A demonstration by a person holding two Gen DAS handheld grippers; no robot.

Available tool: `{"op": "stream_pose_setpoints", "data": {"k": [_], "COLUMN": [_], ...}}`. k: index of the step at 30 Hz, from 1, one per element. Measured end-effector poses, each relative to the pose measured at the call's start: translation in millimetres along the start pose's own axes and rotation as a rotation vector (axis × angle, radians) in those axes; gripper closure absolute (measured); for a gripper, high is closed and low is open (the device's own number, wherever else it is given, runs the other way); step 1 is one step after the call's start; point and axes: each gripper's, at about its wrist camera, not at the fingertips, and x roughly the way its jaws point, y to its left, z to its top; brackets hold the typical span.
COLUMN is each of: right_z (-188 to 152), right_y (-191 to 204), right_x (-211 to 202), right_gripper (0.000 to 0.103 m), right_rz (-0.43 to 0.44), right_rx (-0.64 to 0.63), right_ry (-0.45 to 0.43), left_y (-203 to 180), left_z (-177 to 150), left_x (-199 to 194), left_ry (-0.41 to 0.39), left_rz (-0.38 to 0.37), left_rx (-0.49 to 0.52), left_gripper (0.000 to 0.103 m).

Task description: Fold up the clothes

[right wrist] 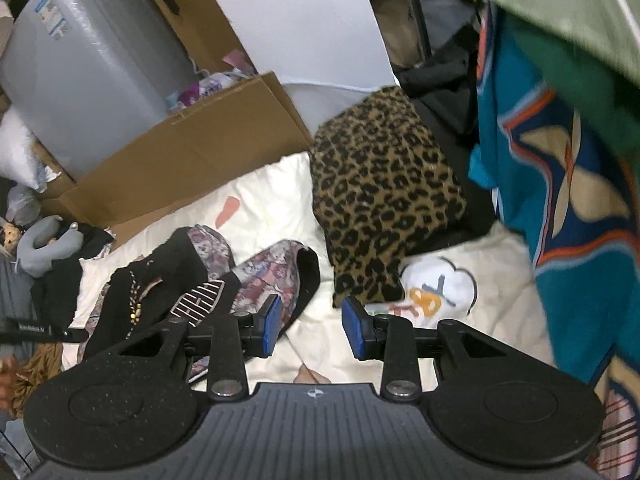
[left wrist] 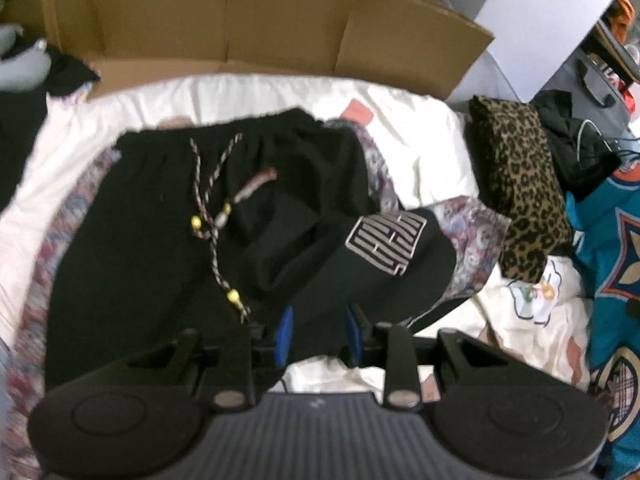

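Black drawstring shorts (left wrist: pixel 160 216) lie on a white bedspread (left wrist: pixel 416 140), waistband away from me, one leg with a white square logo (left wrist: pixel 384 244) folded across. They rest on a floral garment (left wrist: pixel 468 232). My left gripper (left wrist: pixel 320 332) is open, its blue pads on either side of the shorts' near hem, cloth between them. My right gripper (right wrist: pixel 308 322) is open and empty above the bedspread (right wrist: pixel 280 200), to the right of the shorts (right wrist: pixel 160 288) and floral garment (right wrist: pixel 264 276).
A folded leopard-print garment (right wrist: pixel 380 200) lies beyond the right gripper; it also shows in the left wrist view (left wrist: pixel 516 184). A flattened cardboard box (left wrist: pixel 248 28) lies at the bed's far side. A teal patterned cloth (right wrist: pixel 560 200) hangs right. A grey plush toy (right wrist: pixel 44 244) lies left.
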Motion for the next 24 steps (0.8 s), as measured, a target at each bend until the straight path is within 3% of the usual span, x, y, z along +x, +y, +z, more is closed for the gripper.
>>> {"op": "stream_pose_setpoints", "data": {"k": [10,13,24], "right_z": [-14.6,-3.8,49.6], "right_y": [-7.1,-0.7,13.7], "right_x": [76.9,100.2,170.1], "right_gripper": [0.063,0.063,0.063], "right_rz": [0.03,0.049,0.065], "right_rx": [0.056,0.046,0.073], "right_ry": [0.069,0.078,0.077], "left_y": [24.9,28.1,26.8], "left_z": [-44.1,-52.4,-64.5], "left_x": [51.0,60.5,81.6], "left_ry": [0.025,0.043,0.011], "left_rz": [-0.016,-0.03,-0.065], "left_rx": [-0.138,-0.204,-0.277], "left_gripper": [0.072,0.072,0.072]}}
